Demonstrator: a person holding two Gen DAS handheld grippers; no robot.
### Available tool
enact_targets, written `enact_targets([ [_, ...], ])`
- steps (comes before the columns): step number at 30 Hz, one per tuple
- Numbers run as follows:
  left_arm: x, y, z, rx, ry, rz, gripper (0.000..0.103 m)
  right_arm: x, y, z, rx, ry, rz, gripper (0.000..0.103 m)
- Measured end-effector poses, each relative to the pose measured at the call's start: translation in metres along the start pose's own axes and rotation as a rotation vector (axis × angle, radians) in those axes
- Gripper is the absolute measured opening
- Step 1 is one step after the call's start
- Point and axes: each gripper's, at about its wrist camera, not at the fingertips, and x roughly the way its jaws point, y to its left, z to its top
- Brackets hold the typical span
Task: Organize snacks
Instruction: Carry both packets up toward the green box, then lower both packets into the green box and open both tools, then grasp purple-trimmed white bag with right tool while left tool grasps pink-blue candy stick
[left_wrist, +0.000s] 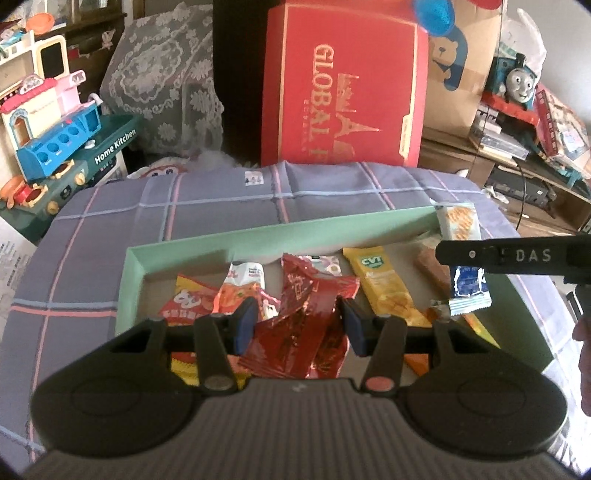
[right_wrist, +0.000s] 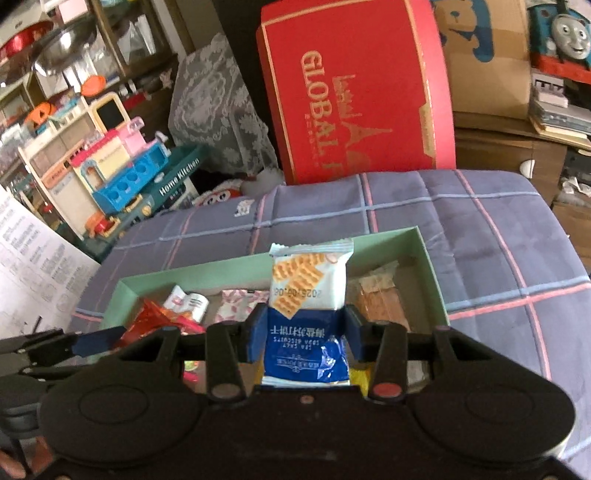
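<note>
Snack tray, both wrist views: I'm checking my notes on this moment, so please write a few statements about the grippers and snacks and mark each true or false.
1. The right gripper is shut on a blue and white cracker packet. True.
2. The left gripper holds a yellow bar. False: it holds a red foil packet; the yellow bar lies in the tray.
3. The snacks lie in a green tray with low walls. True.
4. The tray sits on bare wood. False: it sits on a purple plaid cloth.
5. A red box stands behind the cloth. True.
</note>
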Motion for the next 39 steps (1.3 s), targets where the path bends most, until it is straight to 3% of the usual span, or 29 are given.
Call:
enact_targets([
  [3,0.009,-0.002,0.002,0.007,0.005,0.007,0.052,0.012,0.002,0.003,-0.003,0.008,-0.01,0.047],
  [4,0.01,-0.003,0.001,0.012,0.003,0.013,0.064,0.015,0.001,0.004,0.002,0.004,-0.016,0.049],
  [5,0.011,-0.004,0.001,0.014,0.004,0.02,0.076,0.015,0.001,0.005,0.01,0.0,-0.015,0.064],
  [6,0.011,-0.005,-0.001,0.013,0.002,0.03,0.099,0.016,0.001,0.005,0.021,-0.004,-0.011,0.077],
  [7,0.01,-0.005,-0.002,0.014,-0.008,0.041,0.103,0.014,0.001,0.004,0.03,-0.011,-0.009,0.096],
  [8,0.008,-0.006,-0.003,0.018,-0.022,0.049,0.103,0.011,0.001,0.002,0.037,-0.024,-0.006,0.103],
  [20,-0.021,-0.011,-0.02,0.036,-0.004,0.045,0.103,-0.02,0.008,-0.014,0.074,-0.026,0.037,0.103],
  [39,-0.101,-0.039,-0.087,0.073,-0.01,-0.035,0.103,-0.116,-0.012,-0.074,0.146,-0.077,0.033,0.103],
])
